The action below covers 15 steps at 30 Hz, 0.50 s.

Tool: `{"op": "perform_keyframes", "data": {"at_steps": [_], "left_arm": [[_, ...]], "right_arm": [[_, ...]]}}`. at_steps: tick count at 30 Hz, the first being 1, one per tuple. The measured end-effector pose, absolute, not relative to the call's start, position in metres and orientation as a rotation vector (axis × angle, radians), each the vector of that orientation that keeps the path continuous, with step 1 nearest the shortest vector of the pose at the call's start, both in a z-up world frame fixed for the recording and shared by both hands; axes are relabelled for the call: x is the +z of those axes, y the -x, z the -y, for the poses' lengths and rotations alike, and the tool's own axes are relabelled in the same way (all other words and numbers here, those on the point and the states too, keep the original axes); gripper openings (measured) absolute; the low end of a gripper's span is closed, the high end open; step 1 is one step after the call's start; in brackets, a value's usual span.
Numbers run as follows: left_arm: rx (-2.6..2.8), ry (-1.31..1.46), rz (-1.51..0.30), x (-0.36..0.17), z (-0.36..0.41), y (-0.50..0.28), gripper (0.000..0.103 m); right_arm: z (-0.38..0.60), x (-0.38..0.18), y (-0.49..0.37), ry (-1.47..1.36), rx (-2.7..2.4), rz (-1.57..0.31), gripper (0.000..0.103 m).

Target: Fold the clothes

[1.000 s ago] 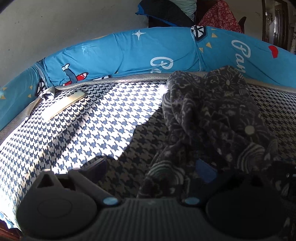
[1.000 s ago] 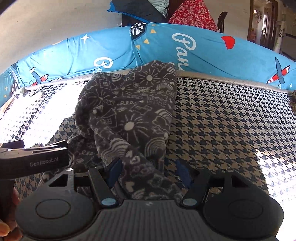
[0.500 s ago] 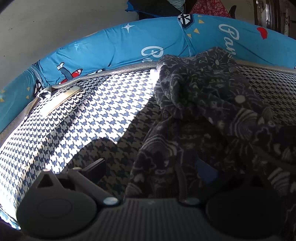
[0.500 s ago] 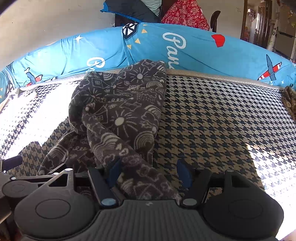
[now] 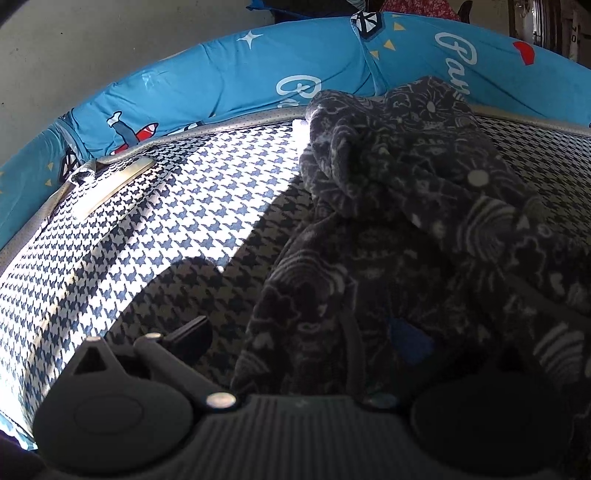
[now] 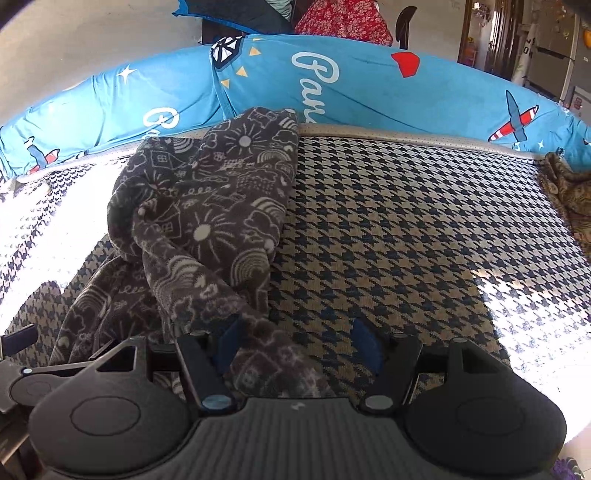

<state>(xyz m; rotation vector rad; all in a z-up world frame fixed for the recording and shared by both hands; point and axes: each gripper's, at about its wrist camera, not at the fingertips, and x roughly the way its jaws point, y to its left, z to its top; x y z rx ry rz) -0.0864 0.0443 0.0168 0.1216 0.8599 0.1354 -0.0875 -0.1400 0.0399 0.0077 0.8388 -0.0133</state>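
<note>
A dark grey fleece garment with white doodle print lies crumpled on the houndstooth bed cover. My left gripper stands open low over the garment's near end. Cloth lies between its fingers and over the right blue pad, and the pads do not press on it. In the right wrist view the garment runs from the blue bolster down to my right gripper. That gripper is open; a fold lies against its left pad, and its right pad is over bare cover. The left gripper shows at the lower left edge.
A blue bolster printed with planes and lettering curves along the bed's far edge. A brown patterned cloth lies at the right edge. Bright sun patches fall on the cover at left and right. Red floral fabric hangs behind.
The left gripper has sunk toward the garment, which now fills more of its view and lies between its fingers. In the right wrist view the left gripper has dropped lower.
</note>
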Motion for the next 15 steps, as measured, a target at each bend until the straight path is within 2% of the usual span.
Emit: {"op": "perform_keyframes", "data": {"at_steps": [15], "left_arm": [[0.142, -0.103, -0.867, 0.0161, -0.0440, 0.0828, 0.103]], "right_arm": [[0.1333, 0.0408, 0.0853, -0.002, -0.005, -0.878, 0.065]]}}
